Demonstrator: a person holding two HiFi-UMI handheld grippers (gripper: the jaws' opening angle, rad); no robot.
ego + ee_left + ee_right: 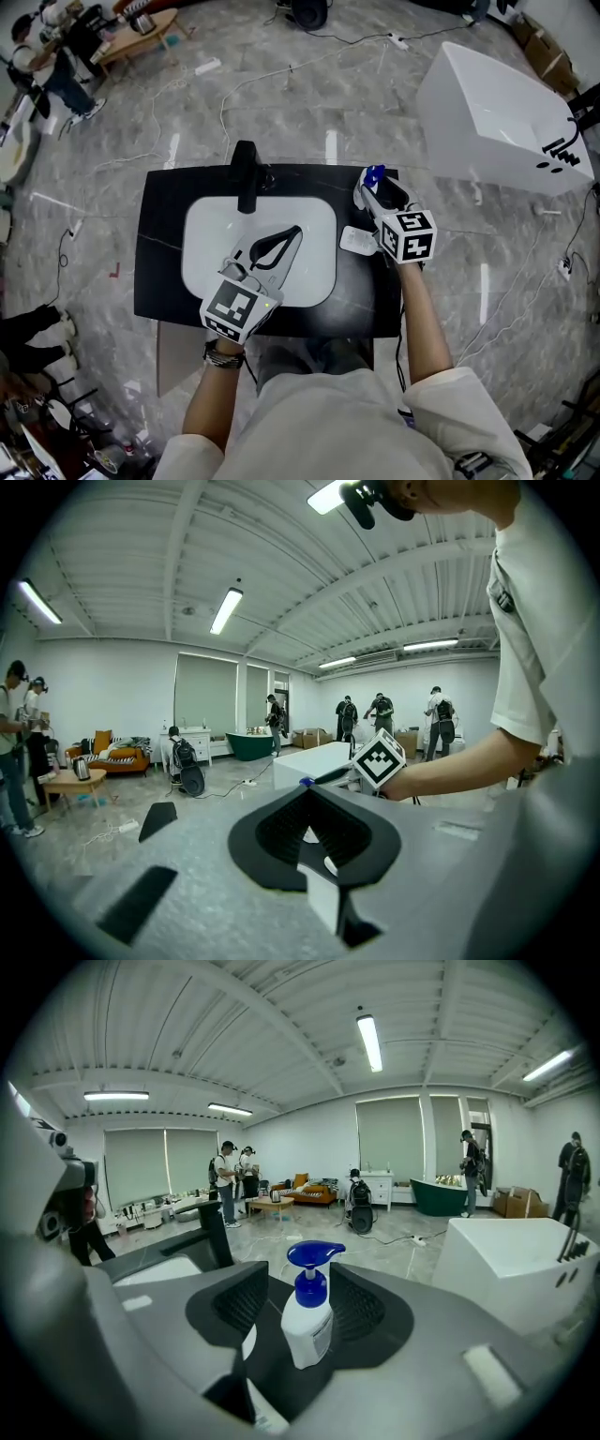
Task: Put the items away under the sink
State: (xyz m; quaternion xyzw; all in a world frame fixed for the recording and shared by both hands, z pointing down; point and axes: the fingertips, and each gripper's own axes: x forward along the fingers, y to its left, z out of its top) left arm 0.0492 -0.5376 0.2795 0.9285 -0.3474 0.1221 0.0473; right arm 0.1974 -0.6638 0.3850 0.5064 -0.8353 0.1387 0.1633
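Observation:
An upright white pump bottle with a blue top stands between the jaws of my right gripper, which is open, with a small gap showing on the bottle's left side. In the head view this gripper is at the far right corner of the black countertop, the blue pump at its tips. My left gripper hovers over the white sink basin, open and empty; its own view shows nothing between the jaws.
A black faucet rises at the back of the basin. A flat white item lies on the counter right of the basin. A white bathtub stands on the floor at the far right. Cables cross the floor, and people stand far off.

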